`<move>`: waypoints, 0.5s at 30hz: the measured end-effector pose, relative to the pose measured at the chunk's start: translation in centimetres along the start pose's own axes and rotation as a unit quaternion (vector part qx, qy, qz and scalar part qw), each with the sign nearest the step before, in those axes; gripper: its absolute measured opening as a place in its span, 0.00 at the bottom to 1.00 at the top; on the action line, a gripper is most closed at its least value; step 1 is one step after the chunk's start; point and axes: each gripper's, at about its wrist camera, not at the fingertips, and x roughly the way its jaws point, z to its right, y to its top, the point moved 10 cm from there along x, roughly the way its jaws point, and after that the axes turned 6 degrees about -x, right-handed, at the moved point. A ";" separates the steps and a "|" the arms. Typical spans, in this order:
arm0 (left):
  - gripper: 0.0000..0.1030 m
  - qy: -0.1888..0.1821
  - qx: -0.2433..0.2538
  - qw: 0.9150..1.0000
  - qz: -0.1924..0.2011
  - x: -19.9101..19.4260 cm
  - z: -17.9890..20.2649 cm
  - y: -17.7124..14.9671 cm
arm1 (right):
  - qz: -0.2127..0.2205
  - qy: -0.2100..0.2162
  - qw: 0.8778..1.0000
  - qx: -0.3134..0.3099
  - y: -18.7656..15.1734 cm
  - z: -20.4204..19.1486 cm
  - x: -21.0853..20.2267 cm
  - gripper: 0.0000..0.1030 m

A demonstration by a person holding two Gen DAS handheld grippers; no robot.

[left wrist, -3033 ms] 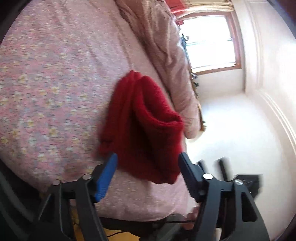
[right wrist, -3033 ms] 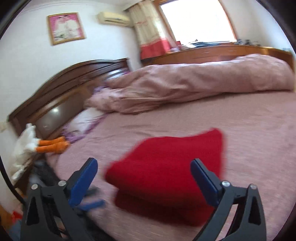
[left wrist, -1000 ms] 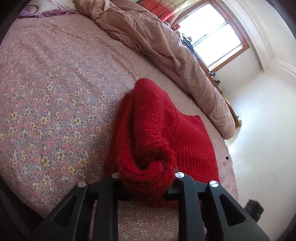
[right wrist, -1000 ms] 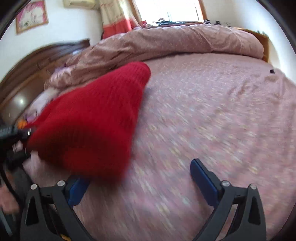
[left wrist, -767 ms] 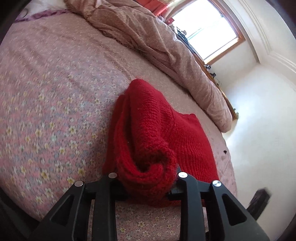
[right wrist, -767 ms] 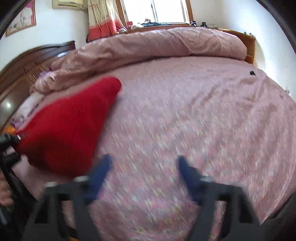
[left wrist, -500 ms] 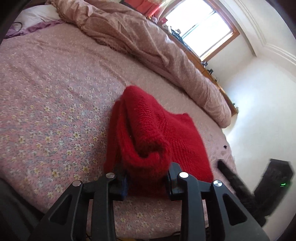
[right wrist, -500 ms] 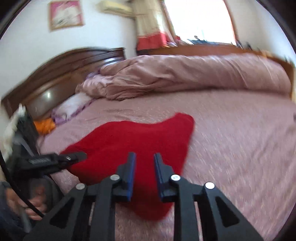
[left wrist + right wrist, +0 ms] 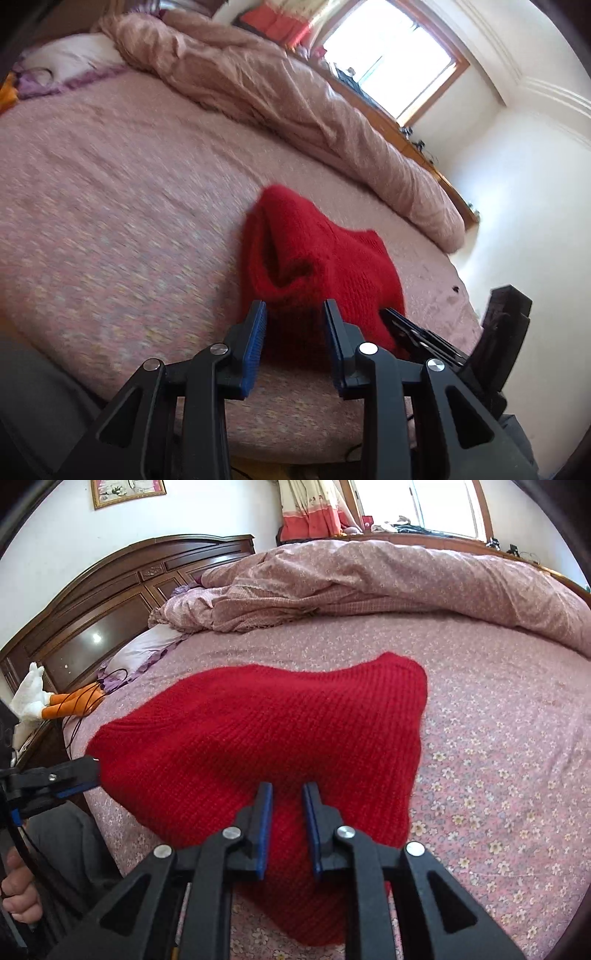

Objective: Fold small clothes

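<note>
So a red knit garment [image 9: 266, 738] is seen lying folded near the edge of the bed [image 9: 498, 746], on the pink floral sheet, roughly at the centre of the right wrist view and spreading out toward 2 o'clock. The right tongs [image 9: 287, 794] are held over its near edge with only a narrow gap left between the blue pads; the knit is seen through that gap, but whether any of it is actually pinched can't be told from here. The left tongs [image 9: 295, 310] are parted a fair bit wider, and the bunched end of the garment [image 9: 317, 266] is framed between the tips without being clamped. In the right wrist view the left tongs [image 9: 86, 773] are spotted at 9 o'clock, right at the garment's corner. A rumpled duvet [image 9: 369, 587] is piled along the far side of the bed at 12 o'clock, and a wooden headboard [image 9: 110, 602] is seen at 10 o'clock.
</note>
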 end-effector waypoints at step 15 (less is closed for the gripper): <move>0.15 0.012 0.128 0.992 0.002 5.2 6.3 2.9 | 0.058 0.065 0.996 -0.002 -0.8 -0.8 -0.8 0.10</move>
